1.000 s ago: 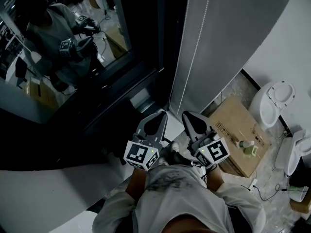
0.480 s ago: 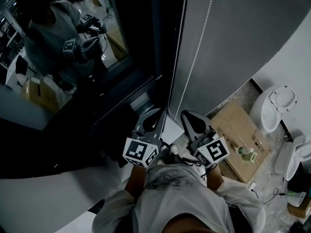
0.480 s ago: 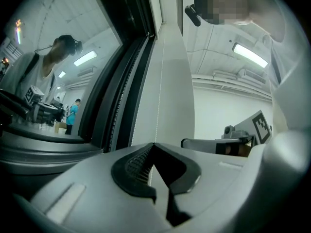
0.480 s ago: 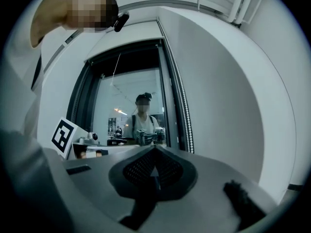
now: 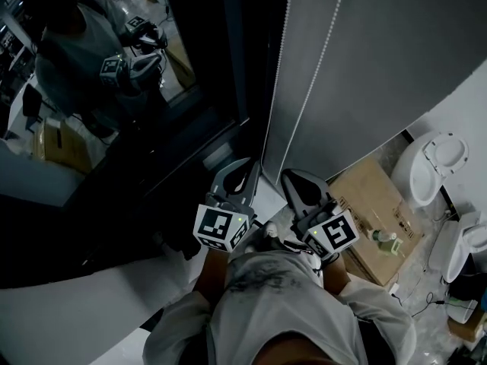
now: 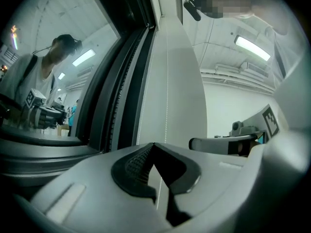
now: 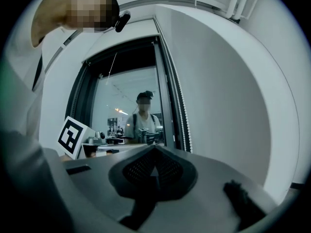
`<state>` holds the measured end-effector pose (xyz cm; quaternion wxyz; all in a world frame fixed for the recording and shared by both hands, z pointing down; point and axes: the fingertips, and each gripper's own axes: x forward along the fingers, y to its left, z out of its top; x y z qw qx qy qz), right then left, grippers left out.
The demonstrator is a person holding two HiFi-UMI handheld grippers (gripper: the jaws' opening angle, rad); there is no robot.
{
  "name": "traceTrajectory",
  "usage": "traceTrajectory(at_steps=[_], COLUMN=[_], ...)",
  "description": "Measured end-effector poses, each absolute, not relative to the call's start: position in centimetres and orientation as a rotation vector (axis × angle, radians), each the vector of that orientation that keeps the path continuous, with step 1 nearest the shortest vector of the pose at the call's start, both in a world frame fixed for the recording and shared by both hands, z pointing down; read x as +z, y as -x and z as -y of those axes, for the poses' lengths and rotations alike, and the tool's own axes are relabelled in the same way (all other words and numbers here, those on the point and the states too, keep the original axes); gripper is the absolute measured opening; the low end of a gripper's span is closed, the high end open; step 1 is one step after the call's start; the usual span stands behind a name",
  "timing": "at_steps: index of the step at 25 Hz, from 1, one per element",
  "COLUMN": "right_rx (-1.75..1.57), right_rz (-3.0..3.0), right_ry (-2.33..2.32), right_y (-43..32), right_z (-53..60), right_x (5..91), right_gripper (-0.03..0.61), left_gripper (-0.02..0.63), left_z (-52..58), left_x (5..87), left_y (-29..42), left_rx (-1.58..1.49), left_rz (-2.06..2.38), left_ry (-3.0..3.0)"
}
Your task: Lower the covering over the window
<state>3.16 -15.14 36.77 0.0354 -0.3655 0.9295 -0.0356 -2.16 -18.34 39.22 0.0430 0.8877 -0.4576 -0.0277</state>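
window glass [image 5: 114,74]: glossy, mirror-like | blind [image 5: 380,67]: matt grey, cloth-like | pull chain [image 5: 316,59]: small pale beads | box [image 5: 373,211]: matt brown cardboard | left gripper [image 5: 245,167] shell: smooth matt grey plastic | pads [image 6: 136,166]: ribbed black

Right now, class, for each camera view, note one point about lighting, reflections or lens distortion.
Head view: dim and underexposed; the dark window glass mirrors the person. Left gripper view: fisheye lens curves the grey fabric blind; bright ceiling strip light glares. Right gripper view: black vignette at corners, same mirror image in glass.
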Motion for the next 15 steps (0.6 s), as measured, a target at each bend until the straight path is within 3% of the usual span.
traceTrajectory(at_steps=[15], right_rx=[-0.095], right_rz=[-2.893], right_ry=[1.163], right_y=[-4.3], right_z=[16.0], right_x=[38.3], right_gripper=[0.017], left_gripper=[0.044], left_z=[22.7], left_x=[39.1], left_y=[0.6], left_rx=[-0.073], left_rz=[1.404], left_ry=[-2.756])
